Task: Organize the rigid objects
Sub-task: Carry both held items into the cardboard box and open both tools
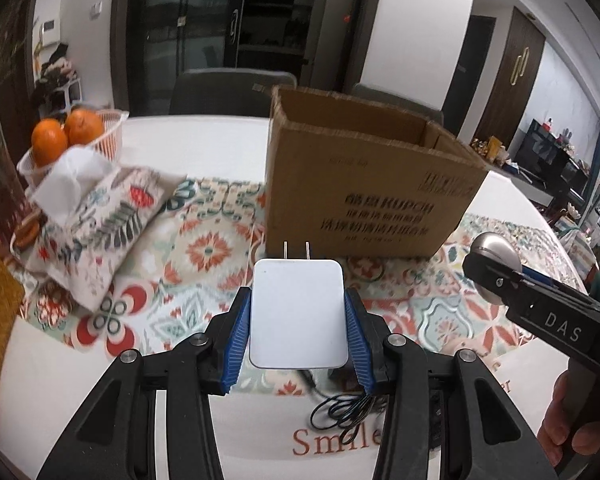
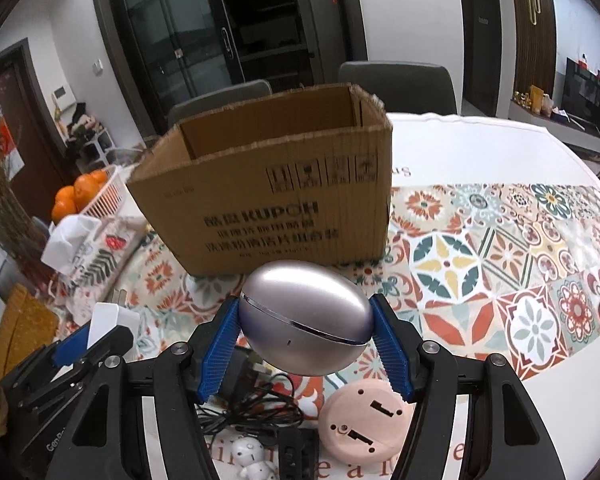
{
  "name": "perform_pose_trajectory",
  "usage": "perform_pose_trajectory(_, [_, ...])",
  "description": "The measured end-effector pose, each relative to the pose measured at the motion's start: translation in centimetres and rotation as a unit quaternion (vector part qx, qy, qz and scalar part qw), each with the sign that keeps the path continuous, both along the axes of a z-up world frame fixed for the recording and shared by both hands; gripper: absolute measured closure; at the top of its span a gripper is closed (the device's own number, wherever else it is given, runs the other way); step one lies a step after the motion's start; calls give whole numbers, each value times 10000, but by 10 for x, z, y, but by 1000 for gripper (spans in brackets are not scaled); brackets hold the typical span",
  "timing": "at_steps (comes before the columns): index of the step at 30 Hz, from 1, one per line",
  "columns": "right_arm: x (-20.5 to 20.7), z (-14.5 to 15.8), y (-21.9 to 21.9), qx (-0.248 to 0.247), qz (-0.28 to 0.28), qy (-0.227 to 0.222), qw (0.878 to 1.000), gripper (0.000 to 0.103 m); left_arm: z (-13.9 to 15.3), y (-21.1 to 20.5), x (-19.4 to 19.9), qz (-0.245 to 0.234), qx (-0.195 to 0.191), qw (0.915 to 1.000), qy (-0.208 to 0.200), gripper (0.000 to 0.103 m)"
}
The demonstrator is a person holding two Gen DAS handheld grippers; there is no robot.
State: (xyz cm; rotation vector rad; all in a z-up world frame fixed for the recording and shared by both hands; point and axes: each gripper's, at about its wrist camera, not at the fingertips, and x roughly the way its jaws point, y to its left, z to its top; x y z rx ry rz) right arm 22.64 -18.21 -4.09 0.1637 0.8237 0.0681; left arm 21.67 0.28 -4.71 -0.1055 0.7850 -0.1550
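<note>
My left gripper is shut on a white plug charger, prongs pointing away, held above the patterned tablecloth. My right gripper is shut on a silvery egg-shaped case; that case and gripper also show at the right of the left wrist view. An open cardboard box stands on the table just beyond both grippers, also seen as the box in the right wrist view. The left gripper with the charger appears low at the left of the right wrist view.
Below the right gripper lie a pink round disc, a black tangled cable, a small white figurine and a black remote. A tissue pouch and a basket of oranges sit at the left. Chairs stand behind the table.
</note>
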Motion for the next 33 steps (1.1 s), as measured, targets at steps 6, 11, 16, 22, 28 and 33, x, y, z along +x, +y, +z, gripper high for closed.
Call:
perform_pose_trajectory(6, [-1, 18, -5, 93, -11, -243, 9997, 38, 22, -6, 4, -162, -46, 9995, -275, 59])
perform_pose_trajectory(11, [2, 32, -8, 124, -25, -397, 9991, 38, 38, -10, 10, -243, -7, 9985, -488, 59])
perform_pose_trajectory(16, [6, 43, -11, 148, -51, -526, 9985, 38, 49, -14, 18, -303, 2, 9977, -602, 59])
perform_pose_trajectory(22, [12, 56, -17, 197, -86, -678, 9975, 38, 64, -20, 27, -360, 20, 9963, -779, 59])
perform_pose_trajectory(28, [22, 67, -21, 276, -99, -804, 9963, 38, 79, -26, 40, -445, 119, 9943, -967, 59])
perform_pose_trajectory(33, [34, 73, -23, 304, -107, -884, 9956, 38, 86, -31, 56, -510, 163, 9933, -1023, 59])
